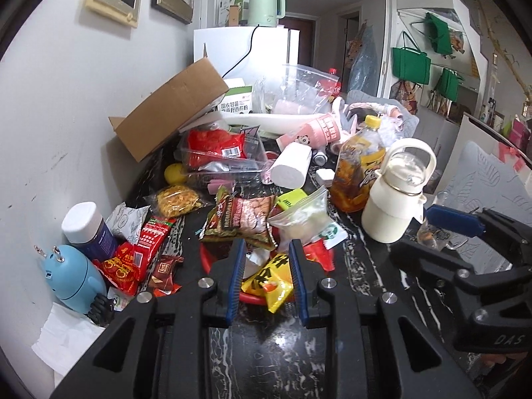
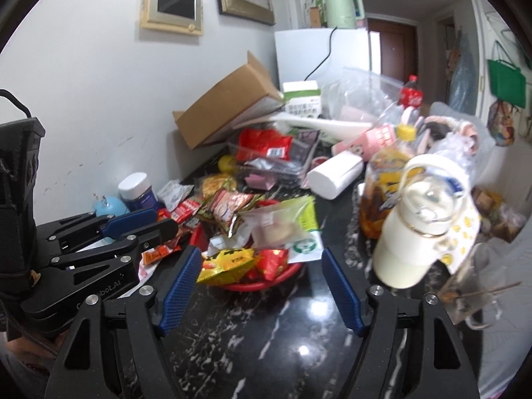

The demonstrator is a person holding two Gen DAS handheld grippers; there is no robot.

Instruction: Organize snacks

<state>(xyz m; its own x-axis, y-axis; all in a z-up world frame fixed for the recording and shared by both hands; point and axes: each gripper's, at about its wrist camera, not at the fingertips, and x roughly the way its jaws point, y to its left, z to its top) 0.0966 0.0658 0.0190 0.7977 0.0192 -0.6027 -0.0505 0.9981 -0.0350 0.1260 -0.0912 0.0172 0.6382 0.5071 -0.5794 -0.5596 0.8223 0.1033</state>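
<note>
Left tongs (image 1: 267, 249) shut and empty, right tongs (image 2: 257, 259) apart above red basket (image 2: 266, 286)

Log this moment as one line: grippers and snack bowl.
left gripper: shut, empty | right gripper: open, empty | red bowl: heaped with snacks, on table

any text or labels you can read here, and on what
"DAS" on the right gripper body, left wrist view.
"...bot.AI", start hidden, on the left gripper body, right wrist view.
Chinese print on the green and white box, the pink cup, the yellow packet and the red packets: too small or blurred to read.
</note>
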